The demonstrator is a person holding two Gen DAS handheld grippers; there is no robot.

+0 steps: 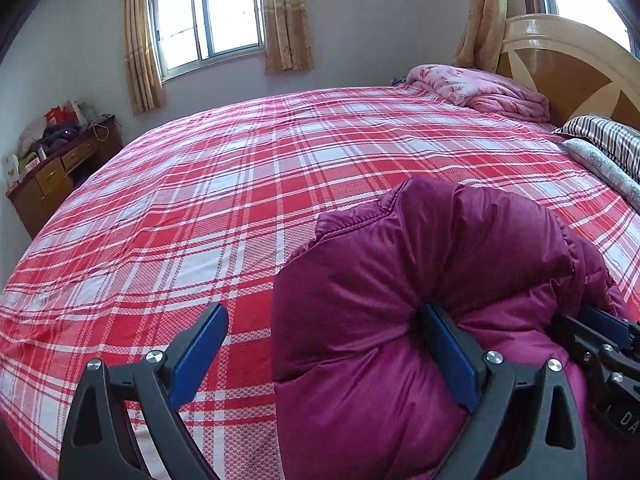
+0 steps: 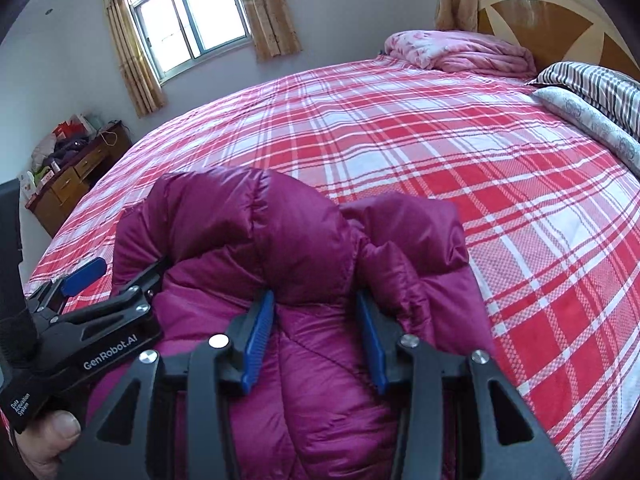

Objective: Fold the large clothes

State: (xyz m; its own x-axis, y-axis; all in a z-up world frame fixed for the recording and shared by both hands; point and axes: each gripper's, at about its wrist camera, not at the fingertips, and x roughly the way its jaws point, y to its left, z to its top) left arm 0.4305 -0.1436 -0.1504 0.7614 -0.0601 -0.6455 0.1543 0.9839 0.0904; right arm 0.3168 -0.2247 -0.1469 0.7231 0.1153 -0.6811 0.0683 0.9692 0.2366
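Two grippers work one jacket, a puffy magenta down garment bunched at the near edge of the bed, on the red plaid sheet. The right gripper has its jaws partway closed with a thick roll of quilted fabric between the blue pads, which press into the padding on both sides: a pinch grip, probably wide because the down will not compress further. The left gripper stands wide; only its right pad digs into the jacket's side, while the other hangs over bare sheet, so it grips nothing. I judge it is steadying the bundle or about to take a hold.

Both tools point forward and downward across the bed toward the window wall, side by side and close together, which suits carrying or laying down a doubled garment.

Crumpled as it is, the jacket's long axis is hard to read; the bulk seems to run from the near edge away across the bed. Which end is collar or hem I cannot tell.
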